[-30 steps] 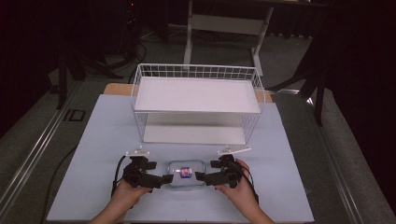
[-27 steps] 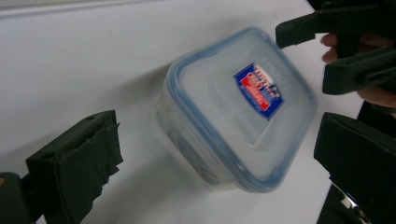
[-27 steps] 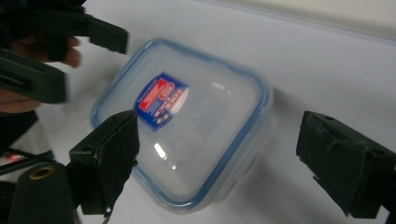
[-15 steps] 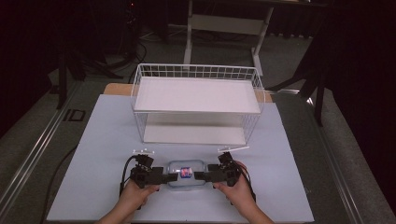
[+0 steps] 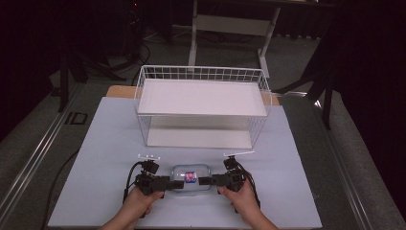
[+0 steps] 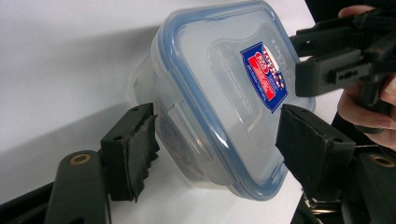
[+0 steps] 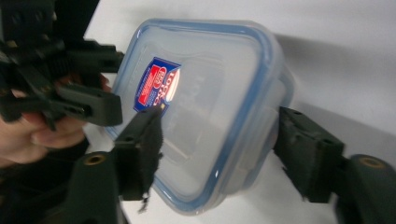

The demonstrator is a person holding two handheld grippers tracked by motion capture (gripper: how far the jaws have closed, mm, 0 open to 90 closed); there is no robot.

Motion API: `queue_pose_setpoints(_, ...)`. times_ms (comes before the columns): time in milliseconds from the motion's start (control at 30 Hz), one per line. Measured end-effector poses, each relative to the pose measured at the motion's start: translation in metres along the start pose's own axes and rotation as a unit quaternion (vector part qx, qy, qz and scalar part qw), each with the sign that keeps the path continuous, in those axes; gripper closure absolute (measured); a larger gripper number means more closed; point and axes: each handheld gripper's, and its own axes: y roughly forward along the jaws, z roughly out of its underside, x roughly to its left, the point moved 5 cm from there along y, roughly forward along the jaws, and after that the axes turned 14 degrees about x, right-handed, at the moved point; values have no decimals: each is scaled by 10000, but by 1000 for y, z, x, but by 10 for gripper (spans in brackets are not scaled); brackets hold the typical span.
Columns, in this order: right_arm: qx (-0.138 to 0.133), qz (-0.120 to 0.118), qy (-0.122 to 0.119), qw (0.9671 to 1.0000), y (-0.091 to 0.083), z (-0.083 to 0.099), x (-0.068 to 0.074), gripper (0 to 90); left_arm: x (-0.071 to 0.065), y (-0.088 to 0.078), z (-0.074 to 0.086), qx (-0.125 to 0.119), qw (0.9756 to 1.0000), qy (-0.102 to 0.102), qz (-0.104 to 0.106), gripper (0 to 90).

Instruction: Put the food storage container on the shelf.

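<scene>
Currently left gripper and right gripper flanking clear lidded container resting on white table, near front edge. Both grippers' jaws spread wide, bracketing container ends; firm contact not discernible. Wire basket standing well behind.

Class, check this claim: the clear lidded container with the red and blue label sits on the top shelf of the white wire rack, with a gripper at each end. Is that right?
Not quite. The container sits on the table in front of the wire rack, not on its top shelf, as the high view shows. The rest holds: the left gripper and right gripper are at its two ends.
</scene>
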Motion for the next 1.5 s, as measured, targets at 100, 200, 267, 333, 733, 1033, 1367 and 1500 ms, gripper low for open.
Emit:
queue_pose_setpoints(100, 32, -7, 122, 9999, -1, 0, 0, 384, -3, -2, 0, -12, 9999, 56, -100, 343)
queue_pose_setpoints(200, 45, 116, 126, 9998, -2, 2, 4, 390, -6, -3, 2, 24, 9996, 177, -235, 357)
queue_pose_setpoints(267, -8, 155, 160, 9998, -3, 3, 5, 403, -10, -3, 4, 10, 9992, 202, -336, 362)
queue_pose_setpoints(333, -20, 206, 155, 9997, -4, 4, 8, 410, -11, -6, 4, -64, 9995, 42, -318, 402)
queue_pose_setpoints(733, -84, 464, 81, 9989, -7, 9, 19, 425, -22, -10, 8, -127, 9975, 73, -690, 456)
queue_pose_setpoints(1033, -280, 614, -110, 9977, -15, -1, 21, 424, -24, -14, -4, -276, 9968, 107, -740, 464)
queue_pose_setpoints(1367, -619, 754, -223, 9950, -32, -27, 21, 423, -25, -22, -40, -479, 9953, 185, -826, 459)
queue_pose_setpoints(1500, -768, 782, -231, 9937, -37, -39, 19, 422, -21, -24, -54, -595, 9944, 244, -839, 459)
